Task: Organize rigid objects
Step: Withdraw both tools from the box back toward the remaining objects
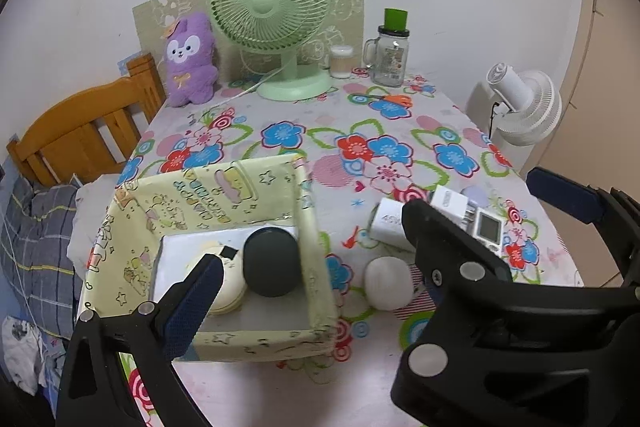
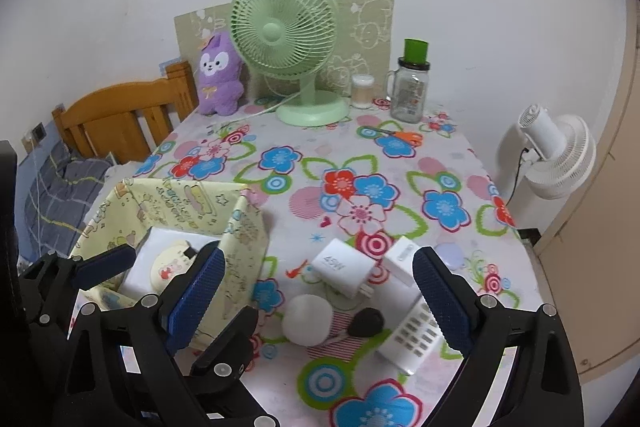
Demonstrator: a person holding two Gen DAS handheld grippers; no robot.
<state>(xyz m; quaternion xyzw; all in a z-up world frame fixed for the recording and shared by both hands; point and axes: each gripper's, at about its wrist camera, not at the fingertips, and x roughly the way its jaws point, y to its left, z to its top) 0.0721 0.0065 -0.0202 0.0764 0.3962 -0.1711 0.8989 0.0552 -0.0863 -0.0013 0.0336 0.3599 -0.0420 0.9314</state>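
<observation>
On the flowered tablecloth (image 2: pixel 360 163) a pale yellow fabric box (image 1: pixel 280 183) is set at the near left, its walls printed with small cartoon figures. Inside the box a dark round case (image 1: pixel 272 261) is seen lying against a cream round case (image 1: pixel 230 285), both resting on a white flat item that covers the box floor. Just right of the box, on the cloth, a white oval case (image 2: pixel 307 319) is found, with a small black fob (image 2: pixel 366 322) touching its right side. A white charger (image 2: pixel 340 269) marked 45W lies just beyond them, a white box (image 2: pixel 402 261) is placed beside it on the right, and a white remote (image 2: pixel 412 341) with rows of buttons is laid nearest on the right.

The left gripper (image 1: pixel 316 247) is held above the near part of the box with its jaws spread apart and nothing between them; its left finger is seen over the cream case. The right gripper (image 2: pixel 316 295) is held over the loose items, its jaws spread wide, with nothing pressed by the blue pads (image 2: pixel 440 299).

At the far edge of the table a green fan (image 2: pixel 284 39) is stood, with a purple plush toy (image 2: pixel 220 75) to its left and a glass jar (image 2: pixel 410 91) with a green cap to its right. Orange scissors (image 2: pixel 404 137) are laid near the jar. A white fan (image 2: pixel 556 151) is seen off the table to the right.
</observation>
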